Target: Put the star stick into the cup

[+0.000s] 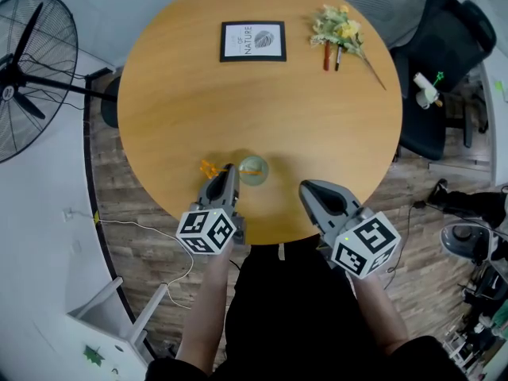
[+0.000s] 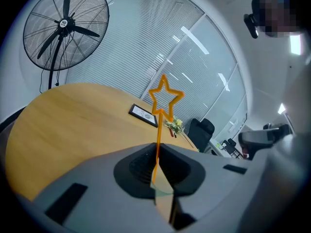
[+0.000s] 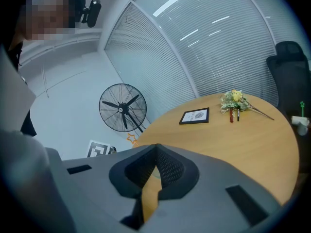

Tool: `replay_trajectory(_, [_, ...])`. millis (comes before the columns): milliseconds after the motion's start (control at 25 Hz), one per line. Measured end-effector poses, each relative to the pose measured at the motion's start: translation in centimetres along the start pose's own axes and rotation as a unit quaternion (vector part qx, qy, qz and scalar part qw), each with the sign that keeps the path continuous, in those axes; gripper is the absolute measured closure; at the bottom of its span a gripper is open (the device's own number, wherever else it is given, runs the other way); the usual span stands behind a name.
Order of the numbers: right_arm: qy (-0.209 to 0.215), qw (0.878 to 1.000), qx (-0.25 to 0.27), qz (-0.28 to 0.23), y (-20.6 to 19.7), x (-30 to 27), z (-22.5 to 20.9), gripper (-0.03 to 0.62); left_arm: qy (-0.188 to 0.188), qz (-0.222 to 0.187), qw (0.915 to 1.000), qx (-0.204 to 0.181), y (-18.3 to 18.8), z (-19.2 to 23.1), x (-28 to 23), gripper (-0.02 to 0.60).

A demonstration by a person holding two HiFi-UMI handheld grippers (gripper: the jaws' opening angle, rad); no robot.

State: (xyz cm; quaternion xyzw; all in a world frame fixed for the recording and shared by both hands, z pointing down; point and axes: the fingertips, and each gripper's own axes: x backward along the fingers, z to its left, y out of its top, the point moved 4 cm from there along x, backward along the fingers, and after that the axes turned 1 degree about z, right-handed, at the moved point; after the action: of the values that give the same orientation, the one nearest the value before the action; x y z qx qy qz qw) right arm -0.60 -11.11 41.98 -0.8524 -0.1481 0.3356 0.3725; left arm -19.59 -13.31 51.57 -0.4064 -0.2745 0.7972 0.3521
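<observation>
Left gripper view: your left gripper (image 2: pixel 158 148) has its jaws closed on the thin stem of the star stick (image 2: pixel 165 97). The orange star rises above the jaw tips. In the head view that gripper (image 1: pixel 226 175) sits just beside the cup (image 1: pixel 254 169), on the cup's left. The star (image 1: pixel 209 167) tilts outward, away from the cup, so the stick is outside it. The cup, a small clear one, stands upright near your edge of the round wooden table (image 1: pixel 198 109).

Your right gripper (image 1: pixel 311 190) is close to the cup on its right, not touching it. In the right gripper view its jaws (image 3: pixel 155 148) are pressed together with nothing between them.

Well beyond the cup, at the table's far side, lie a framed picture (image 1: pixel 252 41) and a bunch of flowers (image 1: pixel 340 30).
</observation>
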Motion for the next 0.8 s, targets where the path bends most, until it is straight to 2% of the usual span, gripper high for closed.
replay_trajectory(240, [-0.005, 1.000, -0.003, -0.004, -0.1, 0.2, 0.2, 0.585, -0.003, 0.006, 0.9999, -0.015, -0.2, -0.2, 0.1, 0.568])
replay_trajectory(800, [-0.011, 1.000, -0.010, -0.011, 0.3, 0.1, -0.5, 0.585, -0.007, 0.016, 0.9997, -0.019, -0.6, -0.5, -0.9, 0.567])
